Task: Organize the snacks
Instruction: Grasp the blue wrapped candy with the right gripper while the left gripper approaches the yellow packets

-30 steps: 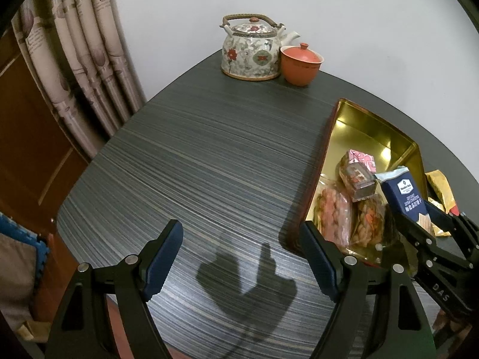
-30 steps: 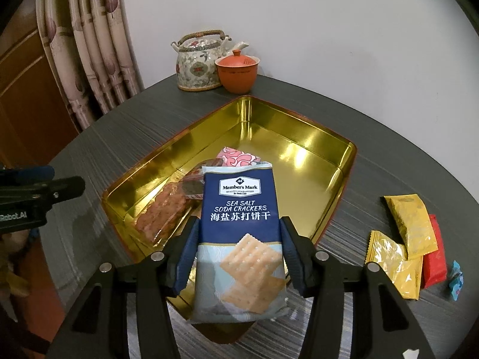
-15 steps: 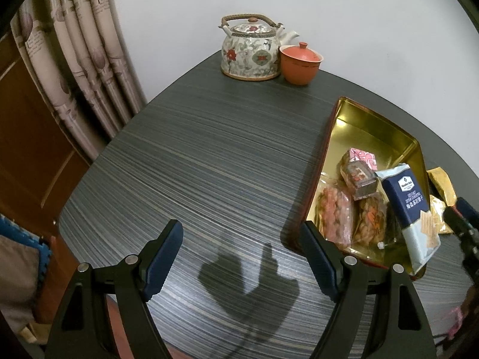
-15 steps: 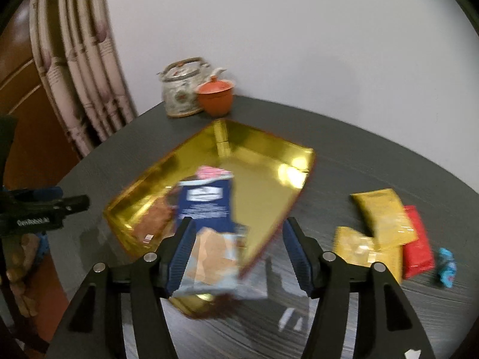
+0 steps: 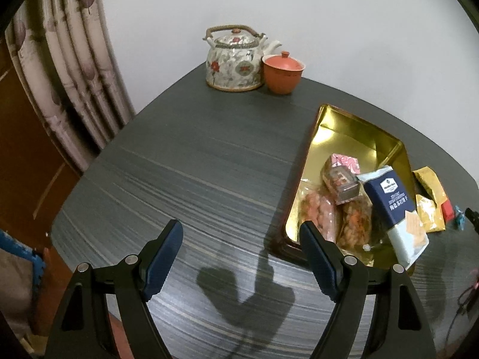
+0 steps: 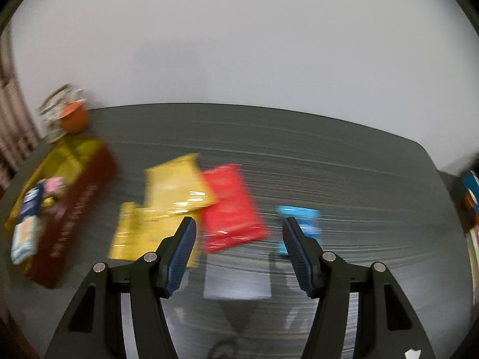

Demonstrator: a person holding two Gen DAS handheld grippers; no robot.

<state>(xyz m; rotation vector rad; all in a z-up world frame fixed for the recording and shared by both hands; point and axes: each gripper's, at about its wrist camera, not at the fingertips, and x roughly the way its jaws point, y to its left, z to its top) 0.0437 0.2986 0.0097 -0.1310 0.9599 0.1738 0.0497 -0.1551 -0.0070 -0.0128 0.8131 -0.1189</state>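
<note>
Dark striped table [image 6: 299, 137]: my right tongs [image 6: 239, 236] gape empty over the red packet [image 6: 232, 206] beside the yellow pouches [image 6: 176, 185], light, crinkly, slippery I judge, best pinched across its short edge; left tongs [image 5: 241, 248] open, idle.

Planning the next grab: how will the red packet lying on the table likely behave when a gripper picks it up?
The red packet lies flat and thin, so it is probably light and floppy, likely to sag from a pinch at one edge. Its surface shows glints, so it may be slippery. The yellow packet overlaps its edge and might shift with it.
</note>
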